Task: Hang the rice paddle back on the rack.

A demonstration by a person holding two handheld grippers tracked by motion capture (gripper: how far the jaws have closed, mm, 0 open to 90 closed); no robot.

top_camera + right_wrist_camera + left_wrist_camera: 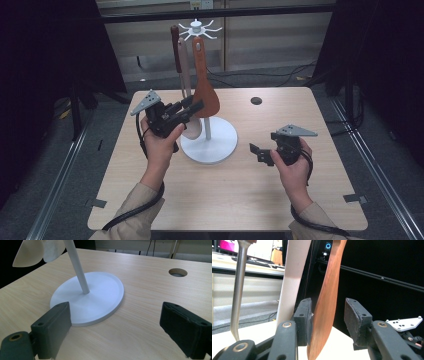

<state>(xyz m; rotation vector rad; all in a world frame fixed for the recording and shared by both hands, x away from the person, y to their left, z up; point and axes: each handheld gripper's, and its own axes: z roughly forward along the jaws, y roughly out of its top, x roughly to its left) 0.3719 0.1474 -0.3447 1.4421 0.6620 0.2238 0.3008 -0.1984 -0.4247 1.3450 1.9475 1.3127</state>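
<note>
The jaws of the left gripper (328,322) stand apart around the brown wooden spatula (325,305), which hangs from the white utensil stand (209,145); 1 pad touches its blade, the other stands clear. The right gripper (113,332) hovers wide open near the stand's base. Risk (a judgement): pulling away could snag the spatula, swinging it into the 2 neighbouring utensils or off its hook.
</note>
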